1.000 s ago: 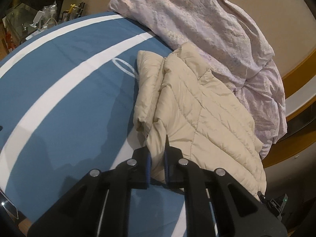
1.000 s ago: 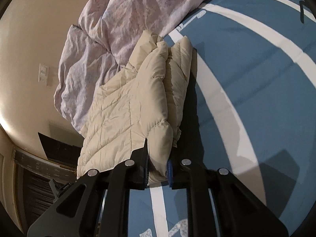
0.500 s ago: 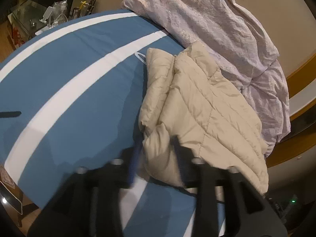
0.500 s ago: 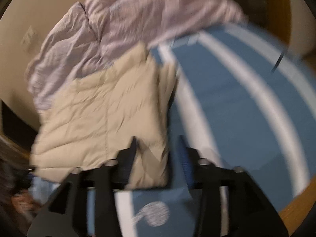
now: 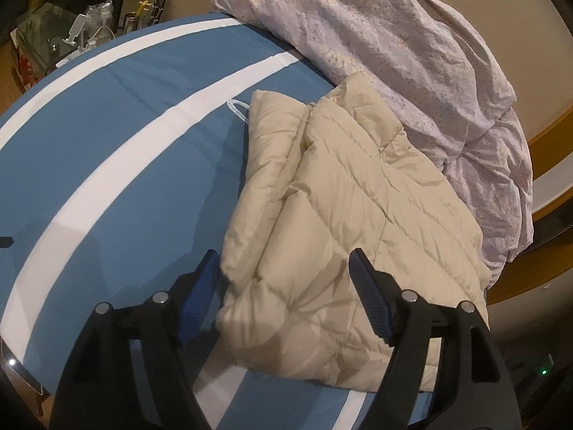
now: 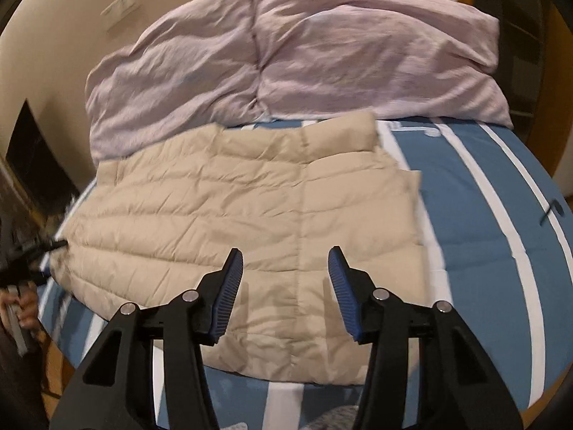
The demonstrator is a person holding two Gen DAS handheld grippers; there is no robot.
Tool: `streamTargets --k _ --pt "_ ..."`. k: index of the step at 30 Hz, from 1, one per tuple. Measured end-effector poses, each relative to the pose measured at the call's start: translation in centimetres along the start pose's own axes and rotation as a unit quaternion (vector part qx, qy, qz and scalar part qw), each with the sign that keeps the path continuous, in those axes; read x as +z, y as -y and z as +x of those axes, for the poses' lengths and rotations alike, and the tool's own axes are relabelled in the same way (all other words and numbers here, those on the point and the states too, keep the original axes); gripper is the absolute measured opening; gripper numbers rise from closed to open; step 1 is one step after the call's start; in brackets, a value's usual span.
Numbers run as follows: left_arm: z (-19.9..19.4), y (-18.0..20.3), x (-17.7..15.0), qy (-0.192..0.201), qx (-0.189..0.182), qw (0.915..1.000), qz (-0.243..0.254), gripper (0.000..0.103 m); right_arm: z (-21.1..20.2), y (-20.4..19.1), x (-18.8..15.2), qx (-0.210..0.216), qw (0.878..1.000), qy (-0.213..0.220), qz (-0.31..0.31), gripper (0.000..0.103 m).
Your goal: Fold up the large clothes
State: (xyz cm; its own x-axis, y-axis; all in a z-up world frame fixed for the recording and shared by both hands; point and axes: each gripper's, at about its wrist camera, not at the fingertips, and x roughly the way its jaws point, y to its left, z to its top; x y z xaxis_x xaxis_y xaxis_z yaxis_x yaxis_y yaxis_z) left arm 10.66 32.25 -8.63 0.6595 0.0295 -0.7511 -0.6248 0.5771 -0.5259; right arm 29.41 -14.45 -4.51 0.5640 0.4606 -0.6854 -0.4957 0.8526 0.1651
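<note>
Jacket (image 5: 351,215), cream quilted puffer, lies folded on the bed (image 5: 118,150), on the blue cover with white stripes. Left tongs (image 5: 284,272): spread wide, empty, blue ribbed pads showing, hovering over the jacket's near corner; one finger sits over the blue cover just beside the jacket's edge, the other over the quilted panel. Can't tell whether either finger touches the fabric. Right tongs (image 6: 284,268): also spread, holding nothing, both fingers over the jacket's (image 6: 250,222) near edge. In the right wrist view the jacket reads as a flat, roughly rectangular slab with horizontal quilting and one vertical seam between the fingers; in the left wrist view a narrower folded section lies alongside the main panel on the side toward the open cover. A white stripe of the bed (image 6: 483,236) runs under the jacket's near edge. Far side of the jacket touches a crumpled pale lilac duvet (image 5: 394,43), which is heaped along the far edge of the bed, also seen bunched behind the jacket in the right wrist view (image 6: 293,53). Beyond that, beige wall with a wall plate (image 6: 120,5). Far left in the left wrist view: clutter of small bottles (image 5: 93,25), too small to identify.
</note>
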Motion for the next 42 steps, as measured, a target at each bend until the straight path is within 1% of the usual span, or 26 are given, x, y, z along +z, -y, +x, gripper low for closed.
streamTargets --k 2,5,8,11,14,17,19,21,22,24,28,35,40,42 --pt "0.4 0.0 0.1 -0.004 -0.006 1.0 -0.004 0.074 0.8 -0.5 -0.5 -0.015 1.0 -0.005 -0.015 0.051" --pt "0.9 0.1 0.2 -0.01 -0.009 0.9999 -0.006 0.074 1.7 -0.1 -1.5 -0.028 0.999 -0.015 -0.018 0.051" --pt "1.4 0.0 0.2 -0.014 -0.014 0.9997 -0.012 0.072 2.8 0.4 -2.3 -0.024 0.999 -0.031 -0.008 0.051" --pt "1.5 -0.2 0.1 -0.012 -0.018 0.9996 -0.018 0.07 3.3 0.1 -2.8 -0.027 0.999 -0.036 -0.014 0.051" --pt "1.5 -0.4 0.0 -0.012 -0.026 0.9992 -0.027 0.064 3.7 0.0 -3.0 -0.029 0.999 -0.039 -0.015 0.051" --pt "1.6 -0.7 0.0 -0.013 -0.038 0.9984 -0.038 0.054 4.0 -0.3 -3.3 -0.034 0.998 -0.041 -0.019 0.052" --pt "1.4 -0.8 0.0 -0.012 -0.052 0.9975 -0.046 0.037 4.3 -0.7 -3.4 -0.044 0.998 -0.041 -0.032 0.052" --pt "0.9 -0.8 0.2 -0.009 -0.071 0.996 -0.053 0.028 4.4 -0.9 -3.5 -0.051 0.997 -0.04 -0.038 0.052" --pt "0.6 -0.7 0.3 -0.007 -0.083 0.9949 -0.057 0.024 4.5 -1.0 -3.6 -0.054 0.997 -0.04 -0.042 0.052" --pt "-0.2 -0.3 0.6 0.0 -0.101 0.9931 -0.06 0.021 4.6 -1.0 -3.6 -0.056 0.997 -0.039 -0.046 0.052" --pt "-2.1 1.1 1.3 0.016 -0.122 0.9911 -0.052 0.019 4.7 -0.9 -3.7 -0.059 0.996 -0.04 -0.05 0.052" --pt "-5.4 5.3 2.3 0.044 -0.156 0.9866 -0.019 0.018 4.8 -0.9 -3.7 -0.057 0.996 -0.04 -0.05 0.052" --pt "-7.2 9.2 2.1 0.056 -0.187 0.9807 0.014 0.017 4.9 -1.0 -3.6 -0.056 0.996 -0.041 -0.049 0.052" --pt "-7.8 11.0 1.9 0.056 -0.204 0.977 0.026 0.017 4.9 -1.0 -3.6 -0.056 0.996 -0.041 -0.048 0.052"
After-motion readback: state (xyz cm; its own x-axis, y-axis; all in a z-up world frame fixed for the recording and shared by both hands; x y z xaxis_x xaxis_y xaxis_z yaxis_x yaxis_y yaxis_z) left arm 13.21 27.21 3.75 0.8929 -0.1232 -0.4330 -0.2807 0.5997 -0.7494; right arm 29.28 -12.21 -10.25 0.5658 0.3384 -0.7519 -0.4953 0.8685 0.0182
